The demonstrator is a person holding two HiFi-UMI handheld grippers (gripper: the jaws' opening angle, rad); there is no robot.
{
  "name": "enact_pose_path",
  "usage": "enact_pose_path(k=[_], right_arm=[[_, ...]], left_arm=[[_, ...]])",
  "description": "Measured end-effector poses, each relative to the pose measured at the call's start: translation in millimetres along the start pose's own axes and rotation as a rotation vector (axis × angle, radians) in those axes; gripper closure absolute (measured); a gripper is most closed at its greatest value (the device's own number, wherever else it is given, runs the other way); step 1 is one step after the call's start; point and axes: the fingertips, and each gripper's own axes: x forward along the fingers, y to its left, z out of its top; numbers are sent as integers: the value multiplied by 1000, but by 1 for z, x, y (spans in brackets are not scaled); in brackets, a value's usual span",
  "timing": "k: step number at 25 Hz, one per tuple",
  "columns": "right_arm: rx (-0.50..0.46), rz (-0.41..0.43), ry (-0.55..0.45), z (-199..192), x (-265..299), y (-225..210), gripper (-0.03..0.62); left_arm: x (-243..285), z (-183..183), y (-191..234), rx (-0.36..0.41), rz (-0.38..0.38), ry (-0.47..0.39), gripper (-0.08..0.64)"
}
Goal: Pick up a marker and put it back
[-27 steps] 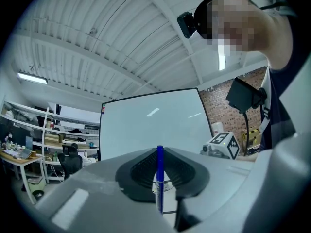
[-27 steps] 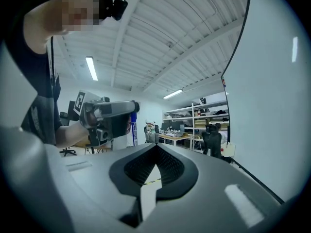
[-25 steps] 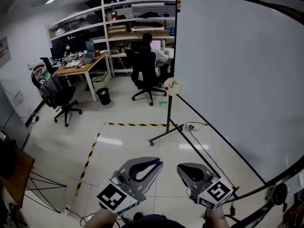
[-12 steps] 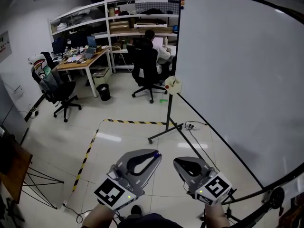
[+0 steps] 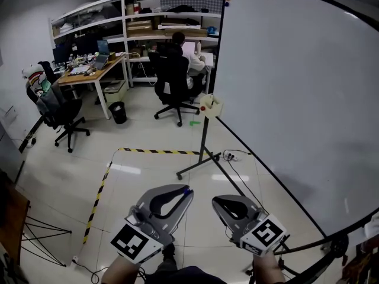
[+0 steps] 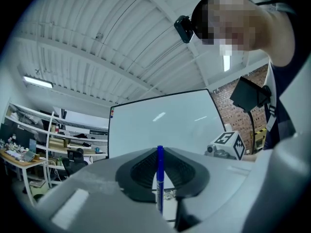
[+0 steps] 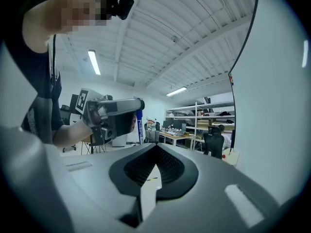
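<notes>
1. Head view. The left gripper [image 5: 188, 193] has its jaws narrow, clamped on a blue marker [image 5: 187, 190] of which only the tip shows. The right gripper [image 5: 218, 202] is just beside it, jaws together and empty. Open tiled floor lies ahead. The whiteboard [image 5: 296, 99] frame borders it on the right, with a stand [image 5: 204, 144] and hazard tape [image 5: 160, 152] beyond. Both hands are cut off at the bottom edge.
2. Left gripper view. The marker stands upright between the pads, its lower end hidden behind the jaw body. The whiteboard stands ahead.
3. Right gripper view. The jaw tips meet with nothing between them. The whiteboard edge is near on the right. Items on the desk [image 7: 177, 136] are too small to tell.
</notes>
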Motion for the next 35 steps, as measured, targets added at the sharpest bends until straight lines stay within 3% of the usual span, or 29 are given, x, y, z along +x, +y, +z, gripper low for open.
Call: enact_pose_path(k=[9, 14, 24, 35], right_arm=[[20, -60, 45, -5, 101, -61, 592], [-16, -89, 58, -4, 155, -81, 592], [-22, -111, 71, 1, 214, -133, 592], [8, -90, 46, -22, 263, -261, 592]], left_arm=[[26, -28, 120, -42, -37, -2, 520], [37, -39, 178, -55, -76, -9, 520], [67, -55, 246, -72, -106, -11, 520], [176, -102, 316, -75, -121, 62, 520]])
